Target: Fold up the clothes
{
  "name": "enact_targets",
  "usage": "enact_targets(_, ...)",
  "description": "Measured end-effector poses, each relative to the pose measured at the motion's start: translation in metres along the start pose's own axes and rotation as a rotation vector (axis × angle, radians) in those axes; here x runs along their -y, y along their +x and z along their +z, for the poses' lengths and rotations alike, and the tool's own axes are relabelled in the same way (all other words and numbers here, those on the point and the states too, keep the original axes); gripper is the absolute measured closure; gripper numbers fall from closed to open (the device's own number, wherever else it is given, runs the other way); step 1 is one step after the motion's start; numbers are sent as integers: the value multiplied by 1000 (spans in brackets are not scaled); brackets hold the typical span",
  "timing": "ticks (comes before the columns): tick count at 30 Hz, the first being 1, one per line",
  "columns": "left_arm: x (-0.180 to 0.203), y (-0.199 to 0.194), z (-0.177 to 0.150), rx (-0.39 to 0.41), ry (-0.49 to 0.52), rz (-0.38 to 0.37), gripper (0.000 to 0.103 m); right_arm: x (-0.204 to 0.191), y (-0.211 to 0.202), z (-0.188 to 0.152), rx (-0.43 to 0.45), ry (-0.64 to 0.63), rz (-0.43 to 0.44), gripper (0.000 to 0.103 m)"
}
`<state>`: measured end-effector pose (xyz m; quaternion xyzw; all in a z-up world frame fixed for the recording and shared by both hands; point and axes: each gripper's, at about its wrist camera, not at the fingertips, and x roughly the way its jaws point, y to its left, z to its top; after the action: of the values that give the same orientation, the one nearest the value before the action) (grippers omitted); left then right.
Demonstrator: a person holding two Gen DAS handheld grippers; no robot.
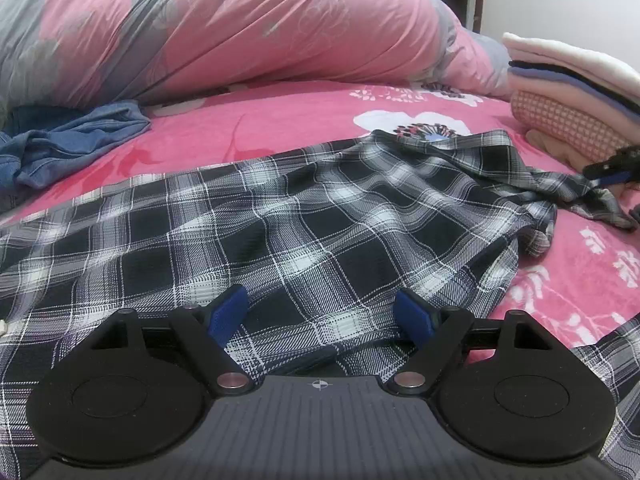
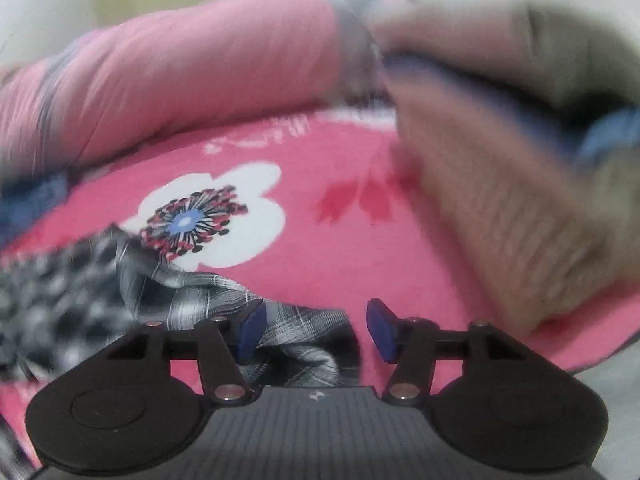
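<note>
A black-and-white plaid shirt (image 1: 320, 216) lies spread and rumpled on the pink flowered bedsheet (image 1: 280, 128). My left gripper (image 1: 320, 316) hovers low over its near part, open wide, with the cloth lying under and between the blue pads (image 1: 226, 316) and not pinched. In the blurred right wrist view, a twisted end of the plaid shirt (image 2: 296, 328) runs between the jaws of my right gripper (image 2: 316, 328). Its left pad (image 2: 250, 330) is against the cloth, and the right pad stands clear of it, so the gripper is open.
A bunched pink and grey duvet (image 1: 240, 28) fills the back of the bed. Blue denim clothing (image 1: 72, 140) lies crumpled at the left. At the right sits a stack of folded clothes (image 1: 568, 92), which looms blurred in the right wrist view (image 2: 500, 200).
</note>
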<state>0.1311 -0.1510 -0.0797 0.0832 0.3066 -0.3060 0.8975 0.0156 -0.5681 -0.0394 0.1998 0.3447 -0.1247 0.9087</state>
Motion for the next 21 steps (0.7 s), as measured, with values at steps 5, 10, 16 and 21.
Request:
enact_targets(5, 0, 0, 1, 0, -1, 0, 21, -34, -28, -24, 64, -117, 134, 88)
enact_targets(10, 0, 1, 2, 0, 1, 3, 21, -122, -71, -99, 149, -654, 81, 87)
enact_targets(16, 0, 1, 3, -2, 3, 6, 21, -134, -76, -126, 72, -717, 92, 74)
enact_targets(21, 1, 1, 3, -3, 6, 7, 21, -92, -89, -91, 122, -341, 173, 55)
